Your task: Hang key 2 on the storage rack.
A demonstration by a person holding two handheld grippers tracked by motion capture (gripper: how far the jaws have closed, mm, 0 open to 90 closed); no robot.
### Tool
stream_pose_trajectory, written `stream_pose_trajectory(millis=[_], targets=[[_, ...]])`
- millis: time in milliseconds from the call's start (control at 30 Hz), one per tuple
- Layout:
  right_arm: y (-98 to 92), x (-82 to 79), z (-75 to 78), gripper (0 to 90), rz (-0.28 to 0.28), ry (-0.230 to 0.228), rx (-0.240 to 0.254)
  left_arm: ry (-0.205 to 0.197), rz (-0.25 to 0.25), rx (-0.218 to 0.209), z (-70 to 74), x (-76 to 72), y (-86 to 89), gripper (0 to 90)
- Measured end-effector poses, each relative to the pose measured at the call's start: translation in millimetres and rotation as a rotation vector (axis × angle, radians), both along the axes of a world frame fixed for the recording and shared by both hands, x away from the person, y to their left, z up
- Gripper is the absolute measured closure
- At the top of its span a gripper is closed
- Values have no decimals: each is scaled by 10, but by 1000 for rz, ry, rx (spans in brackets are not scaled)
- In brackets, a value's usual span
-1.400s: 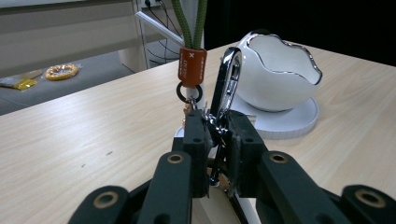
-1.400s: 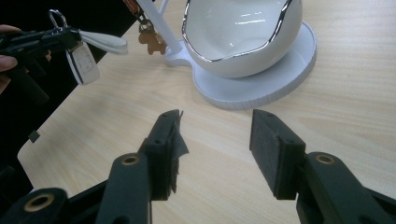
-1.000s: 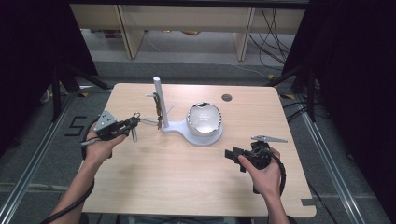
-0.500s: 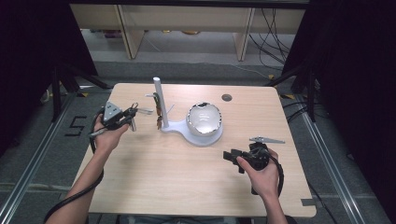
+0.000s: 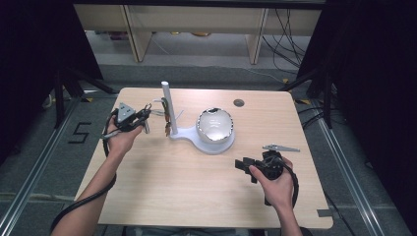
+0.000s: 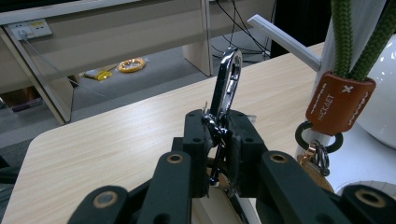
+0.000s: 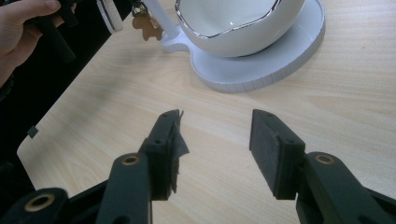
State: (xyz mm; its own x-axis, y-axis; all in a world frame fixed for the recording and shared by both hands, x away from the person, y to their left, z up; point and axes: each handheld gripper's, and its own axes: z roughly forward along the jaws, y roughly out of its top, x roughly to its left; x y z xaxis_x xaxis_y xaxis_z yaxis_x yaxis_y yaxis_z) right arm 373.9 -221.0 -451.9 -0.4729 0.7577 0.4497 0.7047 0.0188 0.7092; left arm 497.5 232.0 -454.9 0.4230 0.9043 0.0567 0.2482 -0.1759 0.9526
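Carabiner [image 6: 227, 81] first: in the left gripper view my left claw [image 6: 219, 140] is clamped on this chrome clip, pads pinching its lower end so the loop stands up past the fingertips. Just to the claw's right hangs a green cord [image 6: 343, 37] with a brown leather tag [image 6: 339, 101] and key rings, draped on a white post [image 6: 369, 18]. I judge the clip is held upright so its open end can be hooked onto, or has come off, that hanger.

From the high view, the left claw [image 5: 143, 116] sits near the table's [image 5: 162, 196] left edge, pointing toward the white post [image 5: 166, 105] of the stand [image 5: 187, 133], just short of it. The left hand [image 5: 120, 135] wraps the body from below, forearm running back at a slant. The right claw [image 5: 242, 164] rests low, well apart from the stand, aimed roughly at the white bowl [image 5: 215, 125]; a grey clip-like piece [image 5: 280, 147] lies just beyond it.

Right gripper view: my right claw [image 7: 215, 140] stands wide apart with nothing between the pads, bare wood beneath. The bowl [image 7: 233, 23] on its stand sits ahead, so this hand seems parked, waiting.
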Motion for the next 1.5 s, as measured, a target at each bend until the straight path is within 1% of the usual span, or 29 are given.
stream_pose_trajectory(millis=[67, 100, 267, 367, 400, 567, 633, 667, 767, 833, 867, 933, 1000, 1033, 1233, 1333, 1400, 1433, 1500], targets=[[-2, -6, 6, 539, 3, 1, 9, 1, 0, 8, 2, 13, -10, 788], [-2, -8, 7, 539, 2, 2, 11, -13, -2, 20, 4, 28, -14, 788], [-9, -18, 11, 538, 0, 9, 16, -13, 0, 27, 2, 67, -55, 788], [-13, -16, 12, 539, -4, 6, 11, -18, -2, 29, 5, 92, -90, 788], [-13, -11, 5, 538, -4, -2, 7, -17, -3, 32, 8, 96, -96, 787], [-14, -14, 9, 539, -3, -4, 10, -25, -11, 41, 35, 131, -151, 787], [-15, -21, 20, 539, -1, 6, 19, -30, -14, 45, 46, 147, -178, 787], [-17, -19, 17, 538, -5, 3, 12, -32, -14, 48, 51, 156, -186, 787], [-21, -21, 15, 538, -3, 2, 12, -33, -8, 53, 57, 183, -213, 787], [-21, -23, 12, 539, -4, 2, 14, -36, -7, 59, 63, 198, -236, 787], [-21, -24, 12, 538, -2, 4, 18, -32, -12, 55, 62, 201, -245, 787], [-21, -24, 12, 539, -2, 4, 19, -37, -15, 54, 72, 214, -272, 787], [-22, -23, 13, 539, 0, 4, 21, -38, -15, 60, 85, 225, -290, 787], [-23, -23, 13, 539, -3, 4, 13, -38, -11, 63, 91, 230, -298, 787], [-19, -21, 6, 539, -2, 4, 17, -41, 3, 69, 105, 268, -304, 787], [-21, -22, 6, 539, -2, 6, 17, -43, 8, 76, 110, 280, -301, 787], [-23, -21, 5, 539, 0, 4, 10, -52, 13, 88, 117, 288, -299, 786], [-19, -19, 2, 539, 4, 4, 20, -48, 8, 85, 115, 294, -305, 787], [-18, -18, 1, 540, 4, 4, 15, -48, 10, 83, 117, 301, -305, 786]])
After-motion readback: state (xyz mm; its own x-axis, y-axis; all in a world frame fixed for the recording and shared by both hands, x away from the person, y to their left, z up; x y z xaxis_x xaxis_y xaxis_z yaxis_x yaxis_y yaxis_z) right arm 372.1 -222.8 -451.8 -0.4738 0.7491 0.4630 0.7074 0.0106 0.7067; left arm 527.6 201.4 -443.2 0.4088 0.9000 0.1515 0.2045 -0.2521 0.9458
